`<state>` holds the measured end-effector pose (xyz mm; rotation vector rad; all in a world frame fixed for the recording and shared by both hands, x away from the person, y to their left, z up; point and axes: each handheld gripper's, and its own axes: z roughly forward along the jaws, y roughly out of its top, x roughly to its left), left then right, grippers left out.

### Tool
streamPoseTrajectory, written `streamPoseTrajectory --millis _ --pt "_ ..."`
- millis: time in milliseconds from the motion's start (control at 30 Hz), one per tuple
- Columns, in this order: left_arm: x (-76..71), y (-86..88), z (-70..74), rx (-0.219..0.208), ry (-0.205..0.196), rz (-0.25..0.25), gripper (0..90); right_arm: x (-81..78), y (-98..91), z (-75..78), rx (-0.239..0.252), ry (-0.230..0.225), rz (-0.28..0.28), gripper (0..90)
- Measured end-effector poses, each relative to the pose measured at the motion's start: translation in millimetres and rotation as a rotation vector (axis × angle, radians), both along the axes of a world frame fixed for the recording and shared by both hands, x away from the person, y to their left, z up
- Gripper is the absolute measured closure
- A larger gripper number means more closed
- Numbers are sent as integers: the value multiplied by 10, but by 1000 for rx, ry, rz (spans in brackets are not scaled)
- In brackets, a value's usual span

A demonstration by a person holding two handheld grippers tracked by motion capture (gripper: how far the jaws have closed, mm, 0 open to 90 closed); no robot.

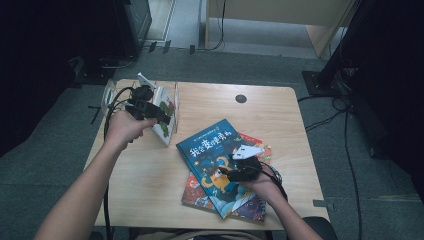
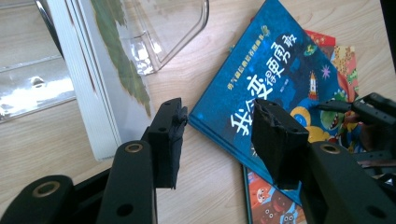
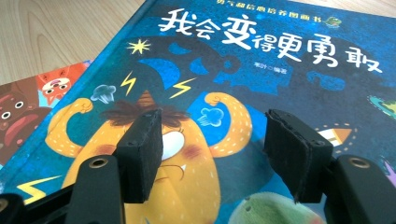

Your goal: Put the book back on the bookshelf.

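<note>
A blue picture book (image 1: pixel 210 145) (image 2: pixel 275 60) (image 3: pixel 280 88) lies slanted on top of a red picture book (image 1: pixel 195 192) (image 2: pixel 343 56) (image 3: pixel 28 107) at the table's front right. A white book (image 1: pixel 165 131) (image 2: pixel 93 93) with a leaf picture stands tilted in a clear plastic holder (image 1: pixel 111 90) (image 2: pixel 173 28) at the back left. My left gripper (image 1: pixel 162 117) (image 2: pixel 219 114) is open beside the white book's lower edge, nothing between its jaws. My right gripper (image 1: pixel 227 172) (image 3: pixel 212 123) hovers open just over the blue book's cover.
The wooden table (image 1: pixel 150 185) has a round cable hole (image 1: pixel 241 98) near its back edge. Cables (image 1: pixel 345 125) trail across the grey floor to the right, and dark equipment (image 1: pixel 130 25) stands behind the table.
</note>
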<state>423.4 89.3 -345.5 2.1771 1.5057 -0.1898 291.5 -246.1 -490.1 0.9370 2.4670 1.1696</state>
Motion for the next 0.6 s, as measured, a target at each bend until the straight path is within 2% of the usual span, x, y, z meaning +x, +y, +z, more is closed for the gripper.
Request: streamPoseTrajectory --millis 67,167,400,533,600 --pt "-40 -1 -33 -14 -8 -7 534 5 -11 1 0 0 -3 382" --pt "-102 -14 -73 -7 -26 -13 529 11 -27 7 -2 1 -5 387" --pt "-250 -32 -170 -48 -51 -32 517 31 -52 16 5 20 -18 399" --pt "-328 -47 -229 -43 -89 -39 515 28 -58 20 10 21 -17 416" --pt "-382 -72 -259 -30 -106 -61 515 28 -60 22 14 23 -18 415"
